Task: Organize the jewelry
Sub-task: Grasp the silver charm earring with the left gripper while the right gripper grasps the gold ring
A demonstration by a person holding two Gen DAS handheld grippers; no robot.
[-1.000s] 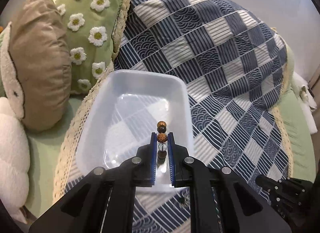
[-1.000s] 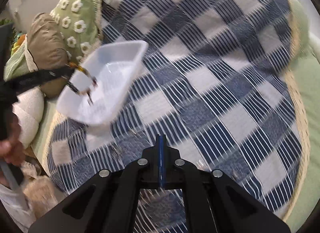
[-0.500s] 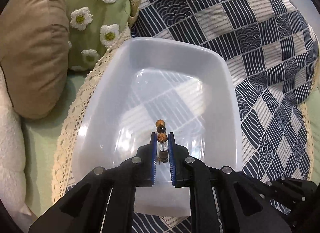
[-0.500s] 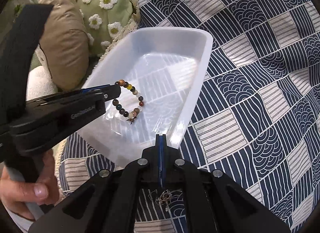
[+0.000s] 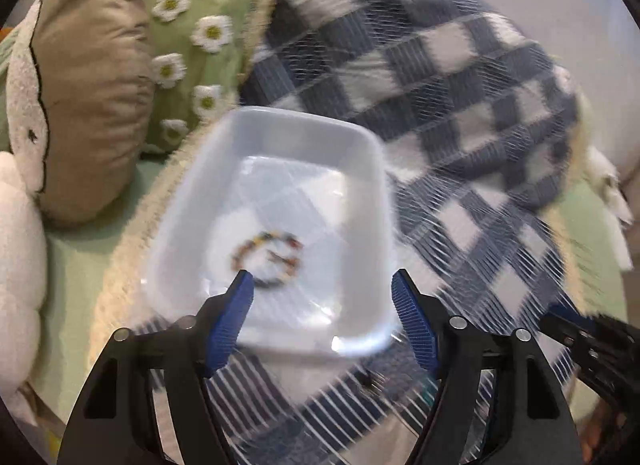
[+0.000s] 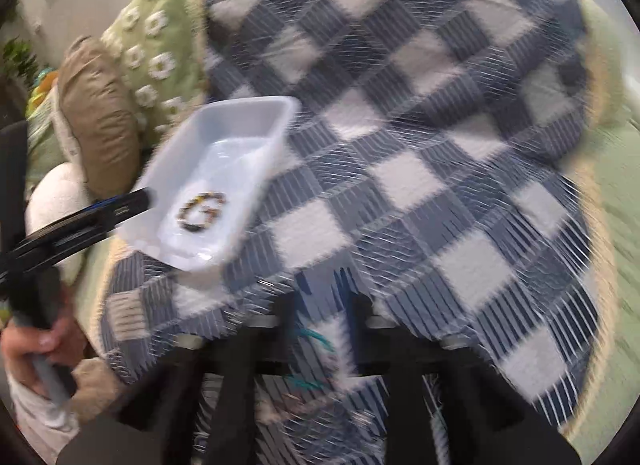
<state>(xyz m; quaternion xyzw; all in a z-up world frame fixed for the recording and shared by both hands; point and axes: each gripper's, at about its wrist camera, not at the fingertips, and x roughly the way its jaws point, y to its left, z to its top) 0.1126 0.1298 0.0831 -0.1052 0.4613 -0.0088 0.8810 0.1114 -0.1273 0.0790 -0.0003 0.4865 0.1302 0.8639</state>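
The multicoloured beaded bracelet [image 5: 267, 261] lies as a flat loop on the floor of the shallow translucent white plastic tray [image 5: 352, 137], toward the tray's near end, which I judge is where it belongs if the job is to gather the jewelry into one container. The tray sits on the blue-and-white checked quilt [image 5: 460, 113] spread over the bed, its far corner near the green cushion with white daisies [image 5: 200, 5] and the tan cushion [image 5: 92, 77] beside it.

My left tool [image 5: 322, 289] is spread wide, its blue ribbed pads [image 5: 232, 321] well apart and gripping nothing. It hangs over the near end of the tray; the left pad's tip overlaps the bracelet's edge in my wrist view, but the right wrist view shows the tool [image 6: 120, 205] out at the tray's near rim, so I judge it is above the beads and not touching them.

My right tool [image 6: 320, 305] is low over the quilt, near the tray's near corner. The picture is heavily smeared with motion, so I cannot tell whether its pads are apart or together. Something thin and teal [image 6: 316, 339] shows around it, and a small dark item [image 5: 368, 377] lies on the quilt just in front of the tray; I take these for more jewelry yet to be collected, though they are too blurred to name.
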